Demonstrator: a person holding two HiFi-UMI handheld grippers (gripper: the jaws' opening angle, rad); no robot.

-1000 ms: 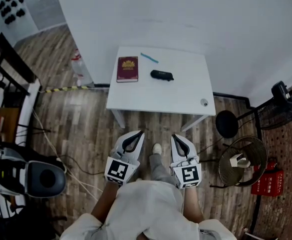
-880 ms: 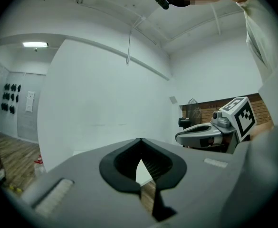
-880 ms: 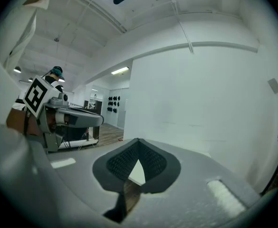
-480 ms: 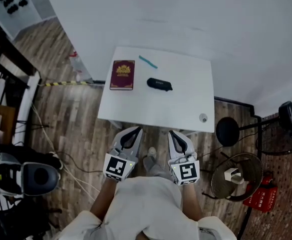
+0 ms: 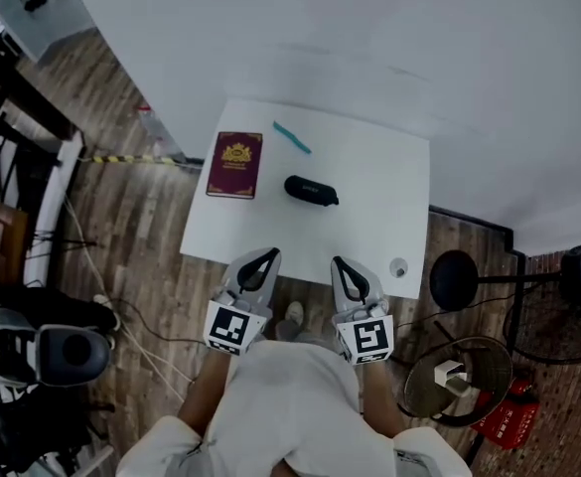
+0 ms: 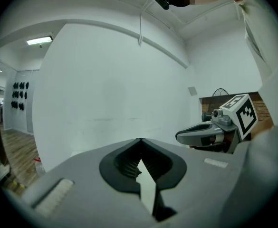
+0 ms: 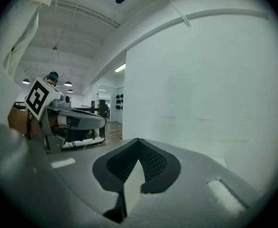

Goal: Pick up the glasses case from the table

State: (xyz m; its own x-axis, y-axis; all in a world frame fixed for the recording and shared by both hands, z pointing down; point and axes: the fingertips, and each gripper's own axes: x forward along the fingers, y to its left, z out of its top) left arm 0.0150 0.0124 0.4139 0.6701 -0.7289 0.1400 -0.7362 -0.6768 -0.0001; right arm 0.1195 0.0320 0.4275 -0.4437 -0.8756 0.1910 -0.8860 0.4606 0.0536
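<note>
One closed glasses case (image 5: 311, 190) is seen on the table (image 5: 379, 237), with one red booklet (image 5: 235, 164) at its 9 o'clock. The left gripper (image 5: 269, 254) and right gripper (image 5: 338, 262) are held closed, empty.

Person's wearing a loose pale grey top (image 5: 290, 405), filling the bottom middle of the head view, and a white shoe (image 5: 292, 313). The grey-and-white left gripper (image 5: 268, 256) and right gripper (image 5: 338, 262) are each sporting a white cube with black square markers (image 5: 228, 328). Black ribbed pads (image 6: 124, 164) are lining the jaws.
</note>
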